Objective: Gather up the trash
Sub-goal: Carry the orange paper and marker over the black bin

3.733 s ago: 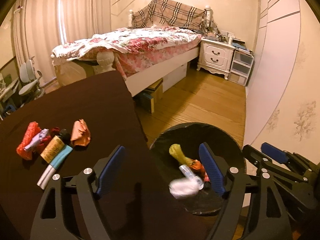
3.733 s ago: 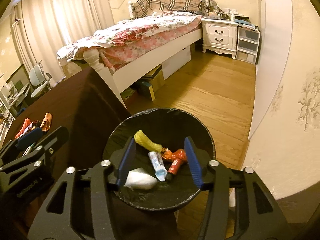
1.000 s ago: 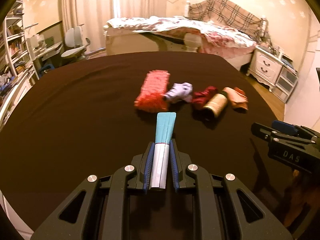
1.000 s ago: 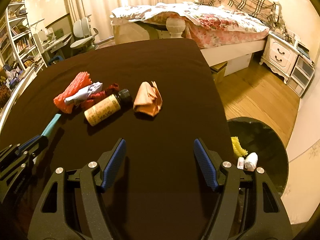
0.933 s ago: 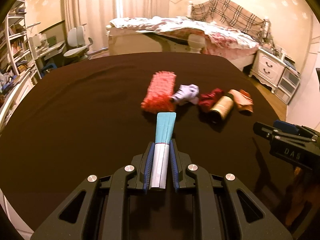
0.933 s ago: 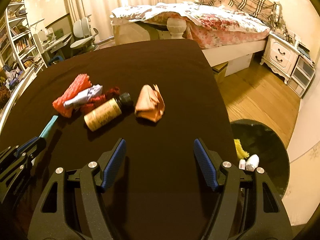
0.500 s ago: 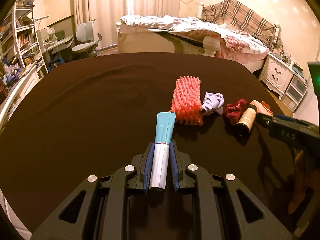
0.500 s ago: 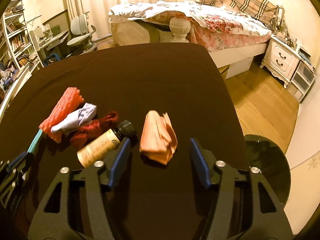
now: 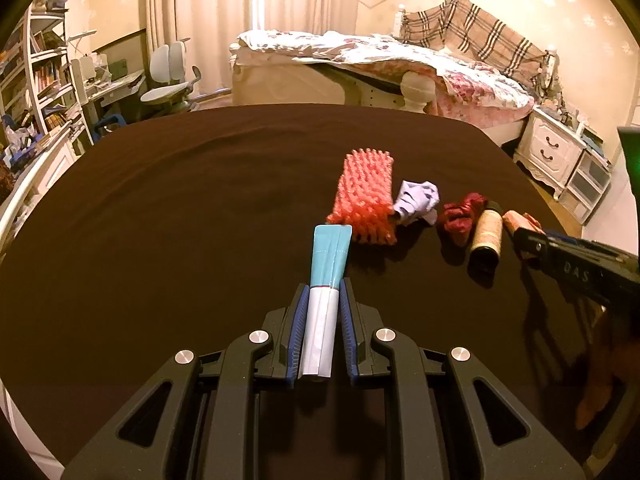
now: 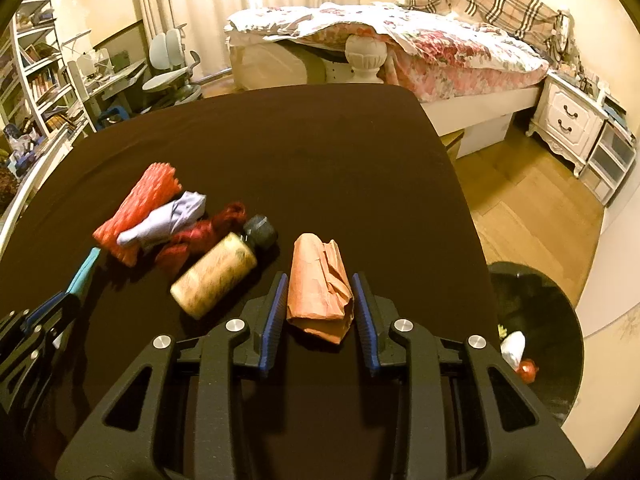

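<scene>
Your left gripper [image 9: 322,312] is clamped on a teal and white tube [image 9: 326,288] over the dark table [image 9: 180,208]. Your right gripper [image 10: 320,312] brackets the crumpled orange paper [image 10: 320,292], jaws parted, maybe just touching it. Beside it lies a tan bottle [image 10: 214,276], then red foam netting [image 10: 138,210]; the black bin [image 10: 560,320] sits on the floor to the right.

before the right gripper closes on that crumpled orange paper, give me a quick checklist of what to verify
1. Crumpled orange paper sits between the right gripper fingers: ok.
2. Right jaws wide enough to take it: ok, a blue pad flanks each side.
3. Bottle outside the closing path: ok, it lies left of the left pad.
4. Left gripper has a firm hold on the teal and white tube: ok, the pads are clamped on it.
5. Pads low enough to catch the paper's bulk: cannot tell.
6. Trash bin within view for the drop: ok, on the floor past the table edge.
</scene>
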A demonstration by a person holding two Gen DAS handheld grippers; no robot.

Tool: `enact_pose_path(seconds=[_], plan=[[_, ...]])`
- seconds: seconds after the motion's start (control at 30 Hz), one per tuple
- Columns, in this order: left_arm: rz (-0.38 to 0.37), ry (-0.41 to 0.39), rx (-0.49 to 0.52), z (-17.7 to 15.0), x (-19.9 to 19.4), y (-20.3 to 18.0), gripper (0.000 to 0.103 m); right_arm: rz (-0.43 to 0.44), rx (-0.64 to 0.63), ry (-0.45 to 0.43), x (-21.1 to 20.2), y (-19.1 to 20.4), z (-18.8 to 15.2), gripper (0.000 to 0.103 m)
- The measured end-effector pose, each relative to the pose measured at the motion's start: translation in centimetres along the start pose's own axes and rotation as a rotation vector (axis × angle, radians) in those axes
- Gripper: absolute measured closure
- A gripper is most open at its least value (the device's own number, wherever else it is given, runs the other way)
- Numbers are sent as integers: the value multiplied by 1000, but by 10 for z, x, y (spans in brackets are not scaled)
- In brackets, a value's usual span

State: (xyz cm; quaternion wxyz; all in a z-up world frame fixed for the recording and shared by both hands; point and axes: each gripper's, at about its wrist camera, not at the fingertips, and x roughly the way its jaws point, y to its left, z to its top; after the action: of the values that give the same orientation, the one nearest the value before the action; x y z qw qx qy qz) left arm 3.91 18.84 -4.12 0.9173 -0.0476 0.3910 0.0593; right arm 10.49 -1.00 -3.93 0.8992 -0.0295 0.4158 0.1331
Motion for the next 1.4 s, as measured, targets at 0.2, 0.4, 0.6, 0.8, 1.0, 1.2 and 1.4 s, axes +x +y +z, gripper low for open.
enact_pose_path(seconds=[0.2, 0.4, 0.6, 0.8, 1.0, 1.2, 1.4], plan=[[-30, 0, 8, -8, -7, -12, 84, 15, 1, -3, -19, -7, -22, 71], [-59, -7, 26, -14, -15, -31, 84, 21, 11, -18, -38, -15, -38, 71], [-90, -10, 41, -17, -22, -47, 84, 7, 35, -44, -54, -32, -46, 71], [-110, -16, 69, -22, -26, -69, 84, -24, 64, -68, -67, -53, -53, 71], [-143, -28, 111, -23, -30, -97, 84, -53, 116, -86, -77, -78, -61, 71], [-183, -46, 155, -21, -34, -127, 84, -92, 169, -107, -86, -104, -66, 71], [-234, -59, 213, -17, -34, -163, 84, -158, 215, -134, -97, -135, -72, 71]])
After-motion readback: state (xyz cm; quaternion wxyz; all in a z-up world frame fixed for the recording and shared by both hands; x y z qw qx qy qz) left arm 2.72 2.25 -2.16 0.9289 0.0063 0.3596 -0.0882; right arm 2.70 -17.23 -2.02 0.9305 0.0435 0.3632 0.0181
